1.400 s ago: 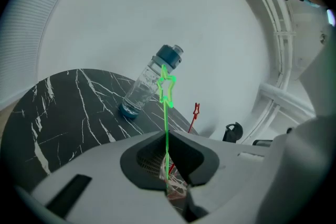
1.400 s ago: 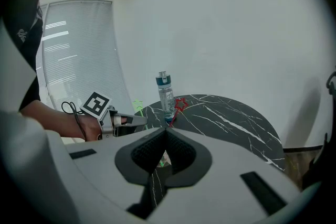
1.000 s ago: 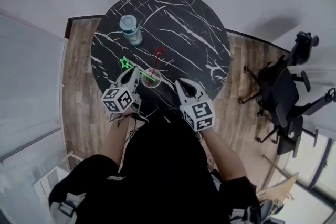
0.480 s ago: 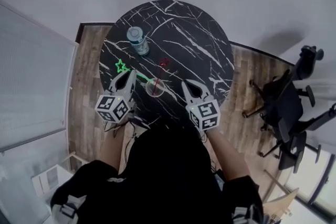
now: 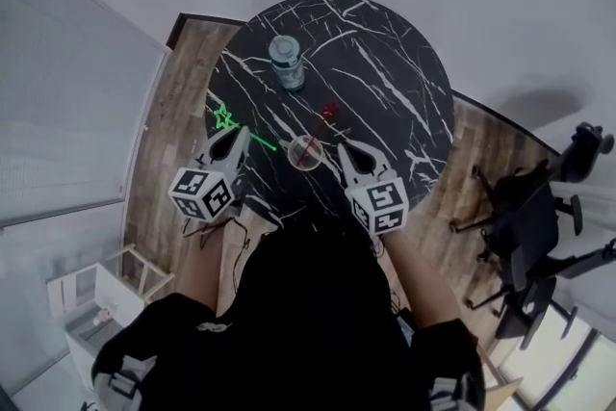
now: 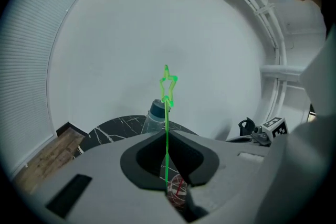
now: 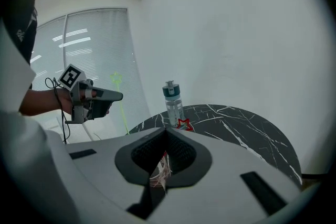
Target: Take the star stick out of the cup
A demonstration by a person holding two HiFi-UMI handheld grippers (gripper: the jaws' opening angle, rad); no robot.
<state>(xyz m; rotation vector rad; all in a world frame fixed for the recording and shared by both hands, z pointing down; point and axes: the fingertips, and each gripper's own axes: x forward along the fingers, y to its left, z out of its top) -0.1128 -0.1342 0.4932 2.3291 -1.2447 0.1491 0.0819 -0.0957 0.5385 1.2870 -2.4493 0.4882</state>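
Gripping the green star stick (image 5: 252,135) clear of the cup (image 5: 305,152), left gripper (image 5: 235,133) at table (image 5: 385,43) edge, right gripper (image 5: 344,148) closed, empty.

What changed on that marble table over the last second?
The left claw, gripping the green star stick, drew it leftward, its lower end now clear of the cup. Unchanged: the red star stick in the cup, the bottle on the table, the right claw beside the cup.

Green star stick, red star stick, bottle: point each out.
green star stick (image 6: 167,113), left gripper view, on the shaft below the star.
red star stick (image 7: 184,124), right gripper view, on the star head.
bottle (image 5: 289,64), head view, on the upper body.
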